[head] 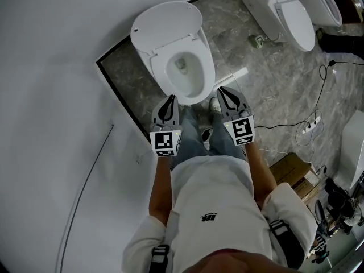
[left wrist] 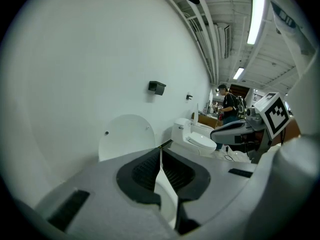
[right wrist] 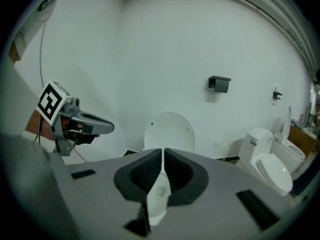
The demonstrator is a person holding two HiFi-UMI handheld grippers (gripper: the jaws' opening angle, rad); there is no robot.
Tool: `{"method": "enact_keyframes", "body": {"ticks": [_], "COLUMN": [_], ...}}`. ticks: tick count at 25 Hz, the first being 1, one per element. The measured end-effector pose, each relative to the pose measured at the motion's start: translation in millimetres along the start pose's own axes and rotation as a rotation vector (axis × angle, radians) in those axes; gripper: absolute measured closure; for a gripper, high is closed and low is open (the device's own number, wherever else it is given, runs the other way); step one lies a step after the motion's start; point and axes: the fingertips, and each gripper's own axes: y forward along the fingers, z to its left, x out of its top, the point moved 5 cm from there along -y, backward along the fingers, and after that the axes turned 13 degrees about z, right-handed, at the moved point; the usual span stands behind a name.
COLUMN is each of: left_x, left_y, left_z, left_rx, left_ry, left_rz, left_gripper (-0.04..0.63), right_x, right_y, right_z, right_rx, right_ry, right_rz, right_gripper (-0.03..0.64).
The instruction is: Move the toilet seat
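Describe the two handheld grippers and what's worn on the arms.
The left gripper and right gripper are grey wedge-shaped shells with black ribbed pads, each with a white cube bearing black square markers. The sleeves are white, forearms bare.

Clear air between left hand-held gripper (head: 170, 98), right hand-held gripper (head: 223, 90) and toilet bowl (head: 208, 67) ahead. Raised lid (head: 166, 23) blocks the back (white wall (head: 51, 95) close behind, and along the left). Right: open floor (head: 267, 84), cable (head: 278, 125) trailing across, second toilet (head: 290, 16) beyond
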Motion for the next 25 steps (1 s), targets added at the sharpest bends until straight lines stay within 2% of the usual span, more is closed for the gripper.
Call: {"method": "enact_keyframes", "body": {"ticks": [15, 18, 25], "left_x": [-62, -78, -106], "left_y": [51, 61, 75], "left_z": [19, 21, 23], "left_rx": [-0.039, -0.044, -0.036], "left_ry": [-0.001, -0.018, -0.045], "left_rz": [0.102, 0.139, 0.162], "left_gripper": [0.560, 0.560, 0.560], "right_x": [-54, -64, -93], "right_y": [55, 66, 84], "right_z": [5, 7, 7], "right_rx": [0.001, 0.002, 0.011], "right_ry": [-0.020, -0.013, 0.021], "right_rz": [0.126, 0.139, 0.169], "right_gripper": [0.580, 0.580, 0.580]}}
